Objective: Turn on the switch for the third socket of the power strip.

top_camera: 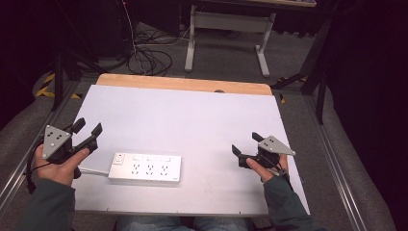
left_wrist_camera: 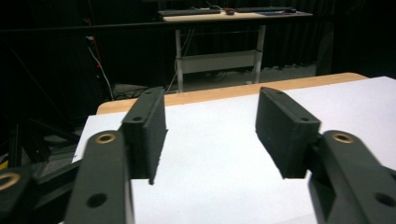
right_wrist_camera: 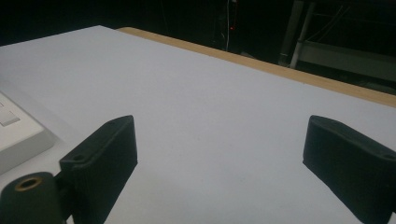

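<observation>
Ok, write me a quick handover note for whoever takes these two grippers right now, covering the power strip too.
Left gripper: open, holding nothing, raised over the table's near left corner, just left of the power strip.
Right gripper: open, holding nothing, at the near right, well apart from the strip.
White power strip: lies flat on the white table sheet near the front edge, between the two grippers; three socket groups with switches above, nothing plugged in; its white cord runs off to the left under the left hand.
Done: nothing that shows; the strip is untouched.
Left: all handling of the strip, probably starting with the nearer left gripper.
</observation>
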